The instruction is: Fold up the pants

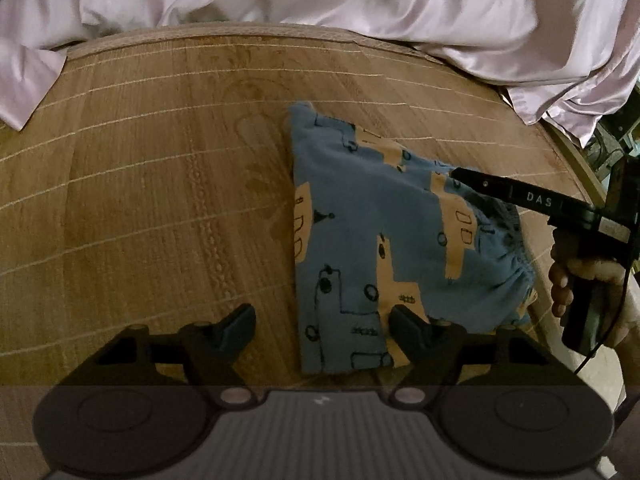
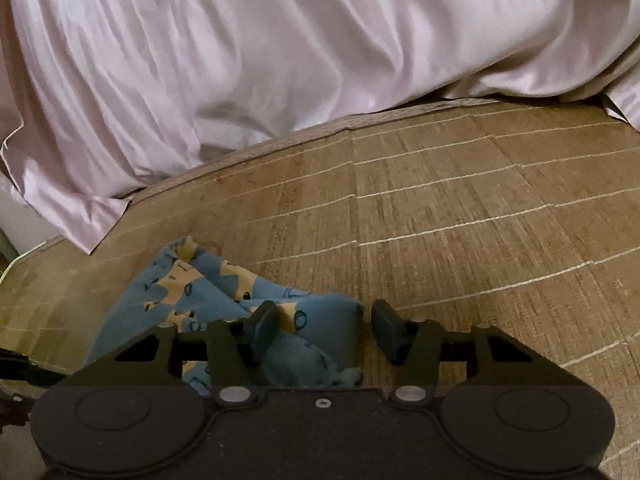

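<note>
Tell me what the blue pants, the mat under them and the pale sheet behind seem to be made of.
Blue pants: soft knit cotton by the look, matte, printed, with a gathered elastic waist.
Mat: seemingly woven bamboo or rattan, tan, with fine weave and pale stitch lines.
Pale sheet: satin or silk-like, shown by glossy highlights along its folds; the fibre cannot be told.

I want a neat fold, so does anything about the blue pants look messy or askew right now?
Mostly tidy: the pants lie folded flat on the woven mat. The waistband end, by the right gripper, looks bunched and rumpled rather than flat.
</note>
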### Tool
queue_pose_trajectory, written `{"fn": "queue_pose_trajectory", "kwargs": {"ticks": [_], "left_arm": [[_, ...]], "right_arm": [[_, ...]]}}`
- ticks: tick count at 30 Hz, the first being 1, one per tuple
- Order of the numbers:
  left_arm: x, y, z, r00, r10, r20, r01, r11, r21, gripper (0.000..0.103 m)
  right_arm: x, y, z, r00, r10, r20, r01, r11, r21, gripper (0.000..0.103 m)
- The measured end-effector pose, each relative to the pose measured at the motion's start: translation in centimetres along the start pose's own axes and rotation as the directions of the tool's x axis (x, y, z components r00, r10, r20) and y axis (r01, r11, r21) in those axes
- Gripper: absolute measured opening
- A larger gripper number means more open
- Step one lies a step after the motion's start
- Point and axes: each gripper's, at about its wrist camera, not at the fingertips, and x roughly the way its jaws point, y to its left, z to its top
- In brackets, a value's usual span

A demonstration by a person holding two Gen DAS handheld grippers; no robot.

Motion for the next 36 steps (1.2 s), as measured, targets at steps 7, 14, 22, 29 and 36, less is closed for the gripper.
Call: {"fn": "queue_pose_trajectory", "kwargs": {"ticks": [7,14,22,29,36], "left_arm": [[0.3,-0.5,0.4,1.000,-0.010,-0.024,0.009,1.000,-0.025,0.059],[0.4,-0.3,0.4,0.999,-0.023,-0.044,0.018,0.995,-0.095,0.040],[0.5,-2.6,0.7,0.996,0.073,-0.057,-0.075,0.996,-0.037,0.035],[0.4,-2.7,0.7,0.995,0.075,-0.058,-0.078,0.996,-0.041,0.033],[-0.2,-2.5,0.6,0.999,0.034,-0.041,-0.036,0.998,-0.045,0.032]], "right_arm": [[-0.4,0.0,-0.4,0.999,-0.035,0.018,0.035,0.999,0.017,0.028],[-1.0,1.1,-0.7,0.997,-0.067,0.043,0.068,0.997,-0.026,0.016],[-1.9,2.8,-1.2,0.989,-0.123,0.084,0.130,0.988,-0.080,0.013],[-2.5,4.2,-1.3,0.980,-0.161,0.119,0.178,0.972,-0.155,0.012],[-3.1,5.0,-1.0,0.971,-0.163,0.176,0.199,0.957,-0.211,0.012]]}}
